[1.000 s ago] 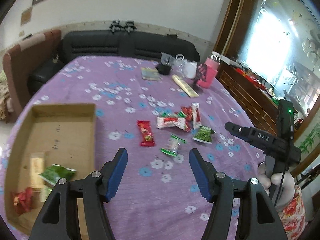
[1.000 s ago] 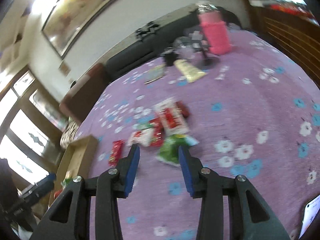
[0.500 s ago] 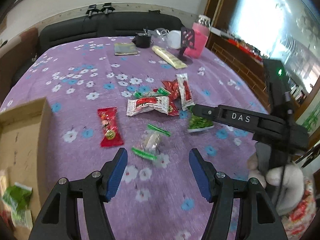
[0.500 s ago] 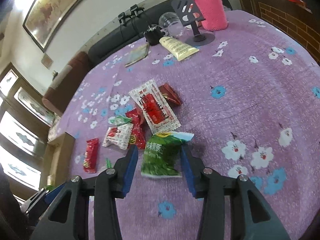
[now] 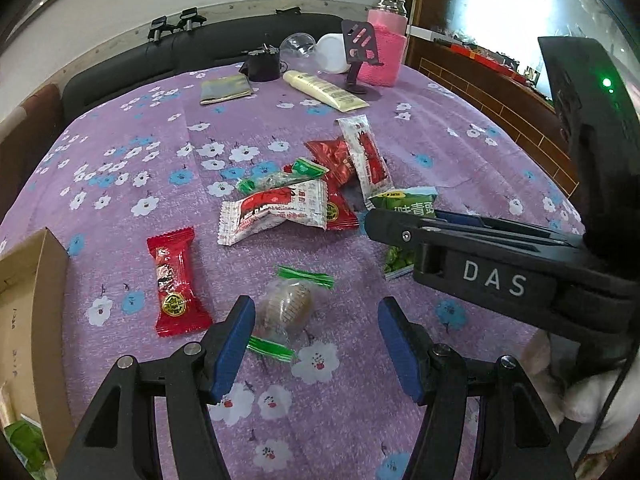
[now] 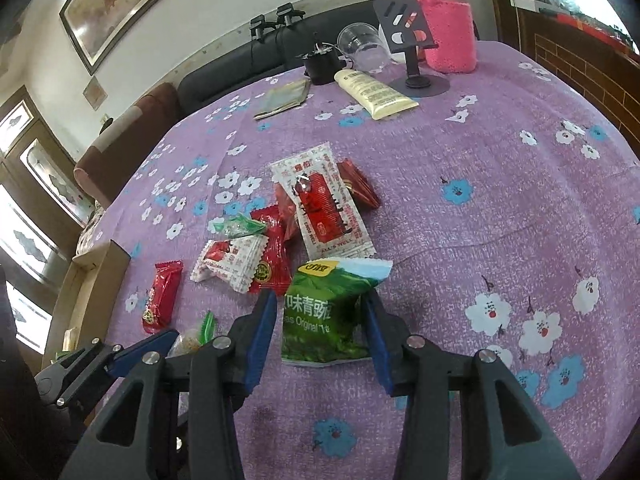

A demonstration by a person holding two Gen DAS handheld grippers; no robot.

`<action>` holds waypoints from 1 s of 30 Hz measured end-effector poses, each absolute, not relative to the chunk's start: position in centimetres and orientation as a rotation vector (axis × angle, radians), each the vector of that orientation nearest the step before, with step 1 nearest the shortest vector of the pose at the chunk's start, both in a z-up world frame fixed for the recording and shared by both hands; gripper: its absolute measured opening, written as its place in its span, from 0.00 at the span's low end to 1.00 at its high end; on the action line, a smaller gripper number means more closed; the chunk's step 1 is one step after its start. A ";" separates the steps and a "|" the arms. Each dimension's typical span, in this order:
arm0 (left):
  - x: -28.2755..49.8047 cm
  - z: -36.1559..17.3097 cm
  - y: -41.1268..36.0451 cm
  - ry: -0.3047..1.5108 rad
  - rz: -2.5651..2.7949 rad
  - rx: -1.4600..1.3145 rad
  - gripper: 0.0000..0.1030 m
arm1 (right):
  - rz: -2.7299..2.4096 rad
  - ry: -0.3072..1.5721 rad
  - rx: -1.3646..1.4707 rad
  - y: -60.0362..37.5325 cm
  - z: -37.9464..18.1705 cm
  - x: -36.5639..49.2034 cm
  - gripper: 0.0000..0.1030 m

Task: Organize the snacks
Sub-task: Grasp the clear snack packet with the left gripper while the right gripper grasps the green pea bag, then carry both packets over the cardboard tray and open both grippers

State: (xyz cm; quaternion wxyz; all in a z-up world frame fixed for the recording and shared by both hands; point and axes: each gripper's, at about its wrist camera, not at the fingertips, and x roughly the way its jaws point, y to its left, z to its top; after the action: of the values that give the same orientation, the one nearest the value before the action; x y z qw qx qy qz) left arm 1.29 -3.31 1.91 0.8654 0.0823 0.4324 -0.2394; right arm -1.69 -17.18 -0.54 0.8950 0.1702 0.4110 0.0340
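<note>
Green pea packet [image 6: 320, 316] between right gripper [image 6: 322, 336] pads, apparently unpinched

Bright daylight blows out the window [image 5: 500, 4] at upper right; both views sharp, fisheye-curved, with dark vignetted corners.

Pink bottle [image 5: 385, 46], cream tube [image 5: 325, 90] (lying flat), phone stand [image 5: 362, 58].
</note>
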 end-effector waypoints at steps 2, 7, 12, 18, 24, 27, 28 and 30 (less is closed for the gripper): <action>1.3 1.8 -3.3 0.906 -0.490 0.168 0.54 | 0.072 0.850 0.352 -17.2 -0.6 -1.7 0.41; 1.2 2.2 -3.1 0.903 -0.493 0.149 0.20 | 0.059 0.840 0.323 -17.0 -0.6 -2.0 0.30; 0.0 3.5 -2.8 0.875 -0.517 0.114 0.19 | 0.055 0.798 0.287 -16.7 0.0 -2.9 0.25; -2.6 6.0 -0.8 0.822 -0.522 0.059 0.20 | 0.064 0.746 0.274 -16.4 1.1 -4.1 0.25; -4.8 8.1 4.1 0.772 -0.469 -0.029 0.20 | 0.102 0.738 0.257 -14.5 2.3 -6.4 0.25; -6.0 8.5 7.2 0.752 -0.429 -0.084 0.20 | 0.134 0.742 0.236 -12.6 3.1 -7.3 0.25; -6.4 8.6 8.4 0.746 -0.413 -0.101 0.20 | 0.152 0.740 0.223 -11.6 3.6 -7.7 0.25; -7.2 8.8 10.6 0.736 -0.385 -0.134 0.20 | 0.189 0.732 0.197 -9.7 4.6 -8.2 0.25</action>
State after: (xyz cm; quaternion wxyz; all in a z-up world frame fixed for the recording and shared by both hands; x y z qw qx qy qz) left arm -7.20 10.58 8.82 0.9129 -0.0648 0.3572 -0.1868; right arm -8.19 -9.71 4.64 0.9247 0.0958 0.3566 0.0921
